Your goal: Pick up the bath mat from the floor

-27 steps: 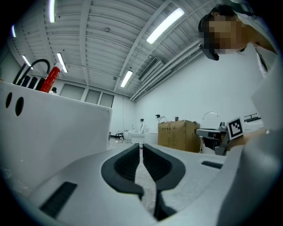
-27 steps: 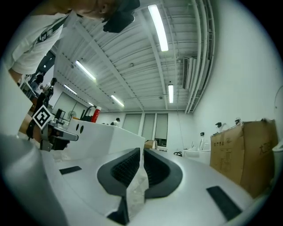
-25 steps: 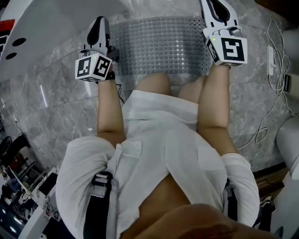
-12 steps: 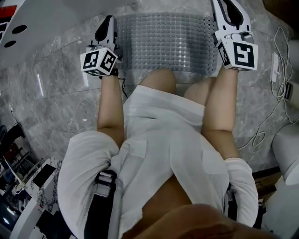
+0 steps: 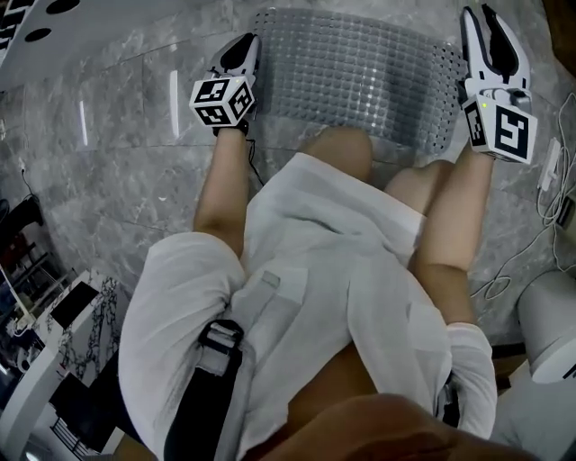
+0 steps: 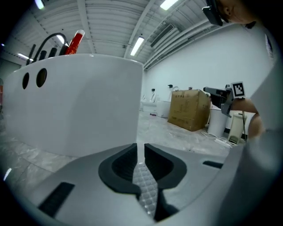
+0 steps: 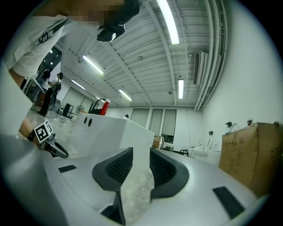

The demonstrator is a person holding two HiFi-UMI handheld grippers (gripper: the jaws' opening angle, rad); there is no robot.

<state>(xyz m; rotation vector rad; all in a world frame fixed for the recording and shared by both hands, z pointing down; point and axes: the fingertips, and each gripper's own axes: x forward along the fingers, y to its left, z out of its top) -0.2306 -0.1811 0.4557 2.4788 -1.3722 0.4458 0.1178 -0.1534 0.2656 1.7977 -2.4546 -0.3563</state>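
- Currently one bath mat (image 5: 351, 76), spanning between two tongs, floor (image 5: 117, 153) beneath.
- Left tongs (image 5: 247, 47): clamped on mat's left edge.
- Right tongs (image 5: 481, 18): jaws opening, mat edge loose between them.

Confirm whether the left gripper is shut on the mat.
Yes: the left gripper has its jaws pinched together on the studded edge of the mat.

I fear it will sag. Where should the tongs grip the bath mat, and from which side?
Grip the bath mat by its two short edges, each from its outer side: a thin studded sheet, only its edge fits between jaws. The left tongs are shut on one edge; the right tongs are opening, mat between them.
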